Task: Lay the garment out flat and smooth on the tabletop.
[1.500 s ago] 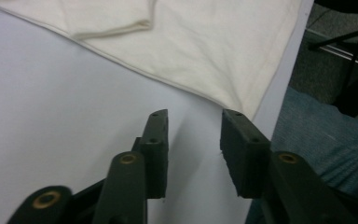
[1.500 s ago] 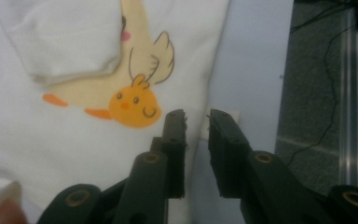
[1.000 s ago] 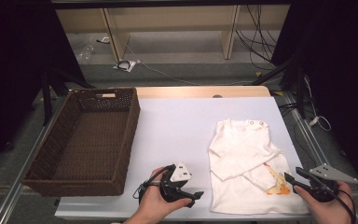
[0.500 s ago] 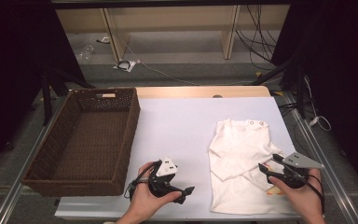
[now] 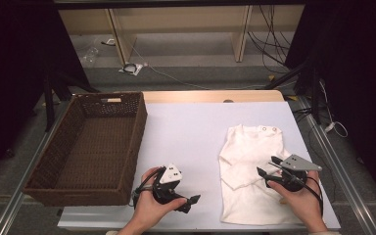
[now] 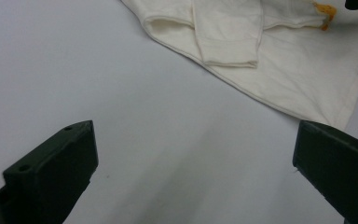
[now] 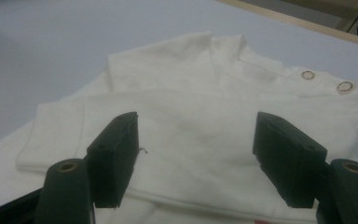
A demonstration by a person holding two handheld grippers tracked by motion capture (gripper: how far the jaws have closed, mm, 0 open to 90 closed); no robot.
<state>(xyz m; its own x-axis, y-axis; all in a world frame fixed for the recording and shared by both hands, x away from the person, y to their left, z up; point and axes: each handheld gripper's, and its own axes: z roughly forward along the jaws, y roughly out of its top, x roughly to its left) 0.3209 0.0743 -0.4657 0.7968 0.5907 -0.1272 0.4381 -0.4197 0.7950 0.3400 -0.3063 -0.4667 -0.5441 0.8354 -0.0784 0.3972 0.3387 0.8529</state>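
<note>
Right gripper open-jawed, seemingly above shirt.

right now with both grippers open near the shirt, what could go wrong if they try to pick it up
The right gripper hangs open over the folded sleeve on the shirt; closing there may catch just the top layer, so the fold comes undone when lifted.

The left gripper sits open over the bare table beside the shirt's edge; it may close on nothing.

The basket is across the table, so a one-sided grip may let the shirt drag or slip.
</note>
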